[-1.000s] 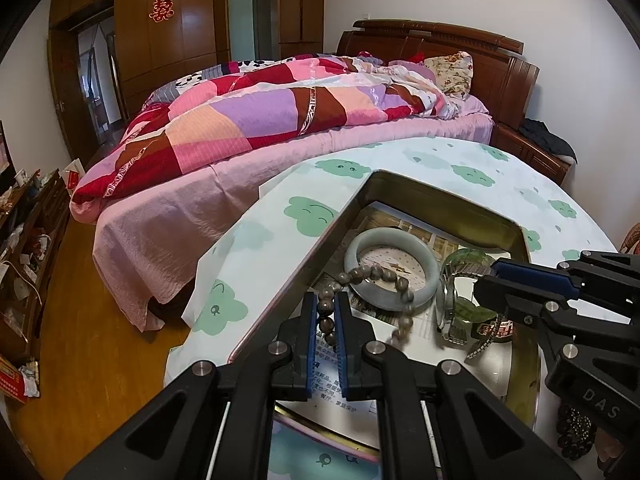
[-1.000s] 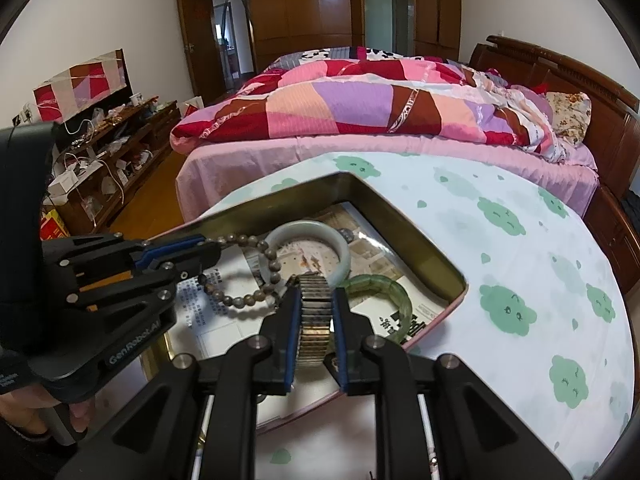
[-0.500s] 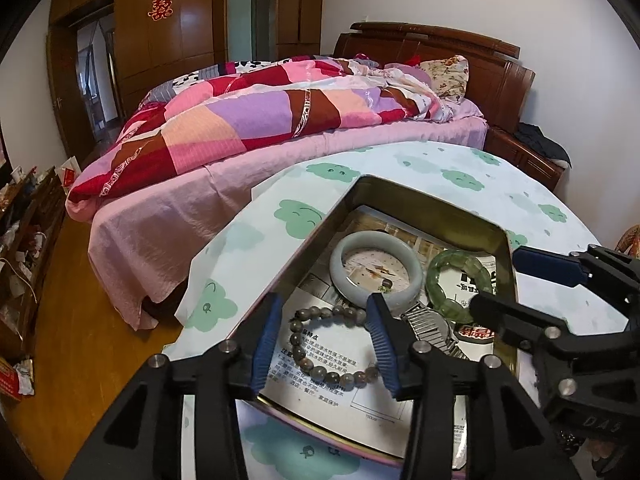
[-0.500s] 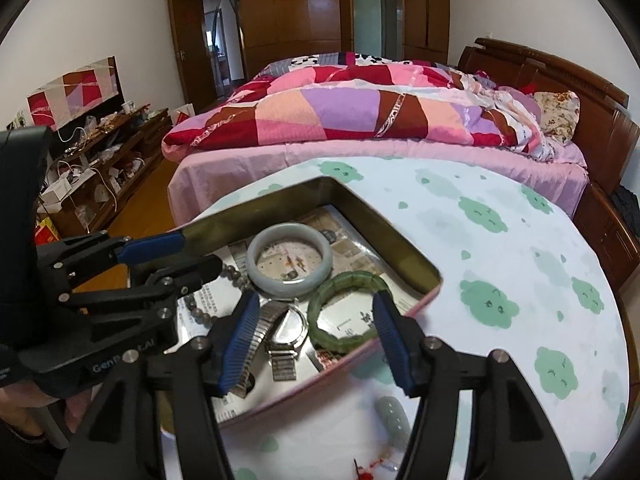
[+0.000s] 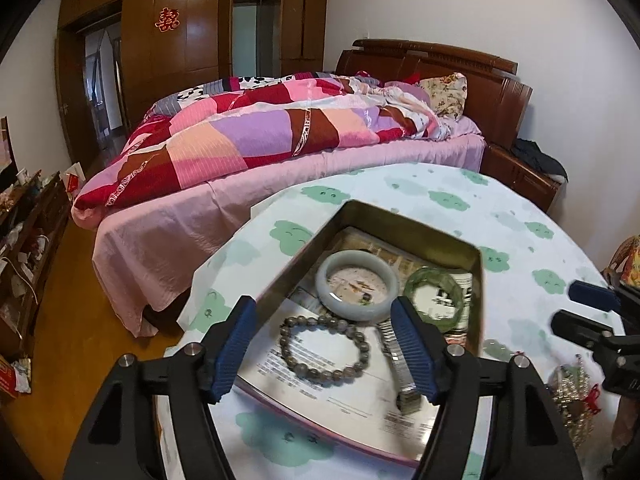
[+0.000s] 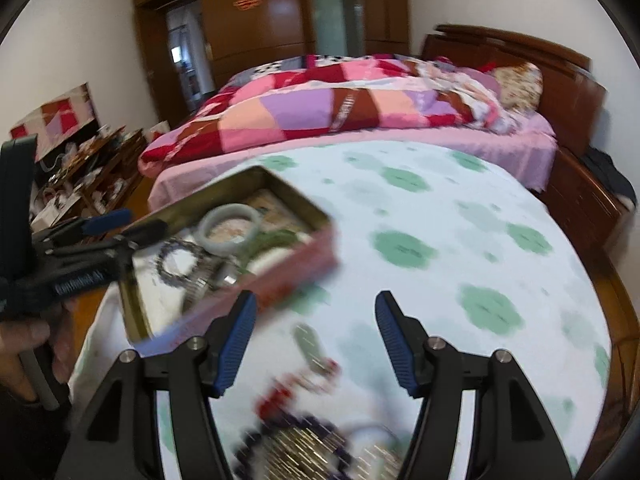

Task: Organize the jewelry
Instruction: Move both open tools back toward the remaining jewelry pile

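Observation:
An open metal tin [image 5: 400, 220] lined with printed paper stands on the round table. In it lie a grey bead bracelet [image 5: 324, 348], a white jade bangle [image 5: 356, 258], a green bangle [image 5: 436, 274] and a metal watch [image 5: 408, 396]. My left gripper [image 5: 322, 308] hovers over the tin's near end, its jaws opening, and the bead bracelet lies loose below them. My right gripper [image 6: 316, 298] is beside the tin [image 6: 280, 276], jaws opening and holding nothing, above a blurred heap of loose jewelry [image 6: 312, 440].
The table carries a white cloth with green clouds [image 6: 460, 240]. Behind it stands a bed with a patchwork quilt [image 5: 260, 136]. More loose jewelry [image 5: 572, 388] lies right of the tin. A hand [image 6: 32, 340] holds the left gripper [image 6: 142, 220].
Both grippers opened: the left let go of the bead bracelet and the right let go of the watch, both now lying in the tin. The right gripper swung right, out of the tin.

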The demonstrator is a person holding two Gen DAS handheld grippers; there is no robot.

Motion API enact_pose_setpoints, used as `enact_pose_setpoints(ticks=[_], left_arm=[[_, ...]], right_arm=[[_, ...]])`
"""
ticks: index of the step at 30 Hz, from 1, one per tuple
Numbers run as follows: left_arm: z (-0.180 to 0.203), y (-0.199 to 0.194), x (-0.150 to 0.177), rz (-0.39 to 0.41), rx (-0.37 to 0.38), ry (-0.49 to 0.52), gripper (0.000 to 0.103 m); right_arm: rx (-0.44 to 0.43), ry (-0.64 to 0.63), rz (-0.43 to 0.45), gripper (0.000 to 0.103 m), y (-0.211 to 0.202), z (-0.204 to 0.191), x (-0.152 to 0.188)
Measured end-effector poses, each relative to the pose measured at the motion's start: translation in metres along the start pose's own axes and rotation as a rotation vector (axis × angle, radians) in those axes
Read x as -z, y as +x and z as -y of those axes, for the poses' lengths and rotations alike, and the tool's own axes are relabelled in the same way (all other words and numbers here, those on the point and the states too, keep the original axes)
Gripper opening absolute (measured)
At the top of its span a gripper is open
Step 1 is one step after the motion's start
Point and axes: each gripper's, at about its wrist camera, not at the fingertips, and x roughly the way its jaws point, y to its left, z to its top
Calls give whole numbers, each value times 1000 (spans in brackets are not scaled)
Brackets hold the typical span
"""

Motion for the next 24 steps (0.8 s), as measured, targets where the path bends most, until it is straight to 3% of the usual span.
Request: enact_pose_setpoints(ticks=[8, 15, 24], left_arm=[[53, -29, 15, 30, 75, 101, 70], [91, -42, 37, 9, 103, 186, 70], [103, -39, 54, -39, 94, 203, 70]], right_arm=[[95, 159, 1, 65, -38, 60, 45], [94, 188, -6, 64, -54, 68, 74], [-15, 99, -47, 42, -50, 39, 98]])
